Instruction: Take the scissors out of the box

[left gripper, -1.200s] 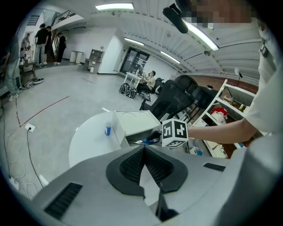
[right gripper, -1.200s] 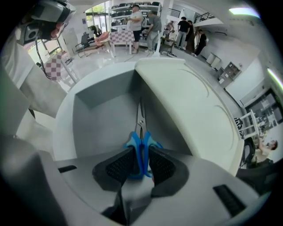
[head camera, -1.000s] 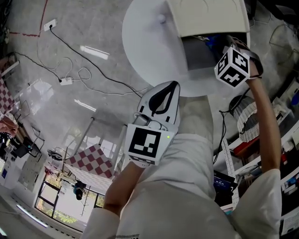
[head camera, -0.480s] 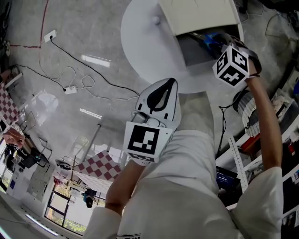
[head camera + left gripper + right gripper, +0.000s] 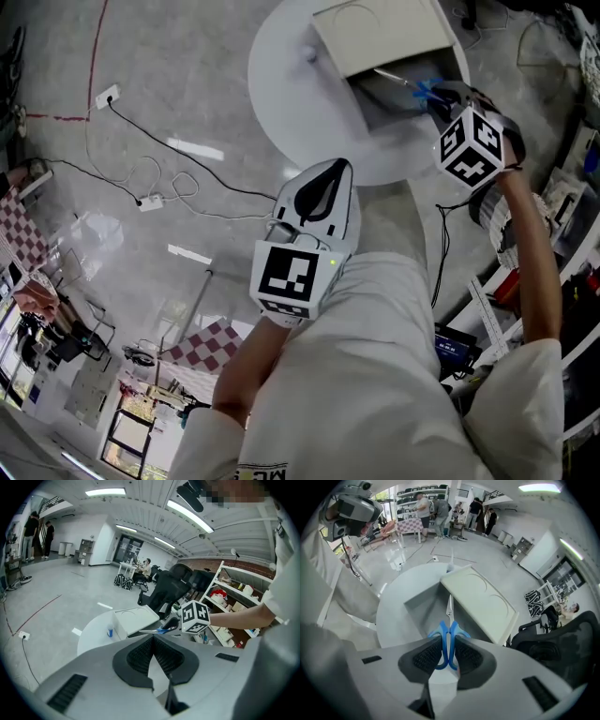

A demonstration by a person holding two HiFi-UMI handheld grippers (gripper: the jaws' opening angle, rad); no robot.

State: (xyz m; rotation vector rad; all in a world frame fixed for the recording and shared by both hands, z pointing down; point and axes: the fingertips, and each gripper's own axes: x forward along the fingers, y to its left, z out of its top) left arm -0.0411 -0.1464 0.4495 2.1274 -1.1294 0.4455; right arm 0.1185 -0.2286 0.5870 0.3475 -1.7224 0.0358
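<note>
Scissors: blue-handled scissors (image 5: 448,629), blades closed, handles pinched in our right gripper (image 5: 447,649). The tip points away from us over the open box (image 5: 417,605).
Right tongs: clamped on the two handle loops, one pad against each side.
Box: white, its lid (image 5: 480,601) raised open. It stands toward the right edge of the round table (image 5: 291,89).
Left tongs: our left gripper (image 5: 153,644) has its pads pressed together on nothing and hangs well short of the table's near edge.
Step in hand: we judge this the lift-out. The scissors are gripped and raised, but the blade looks not yet clear of the box opening.
Next move: a draw upward and back toward the table's near edge, keeping the tip off the lid and the box wall. The grip should hold firm, since we expect the smooth loops could pivot between the pads.
</note>
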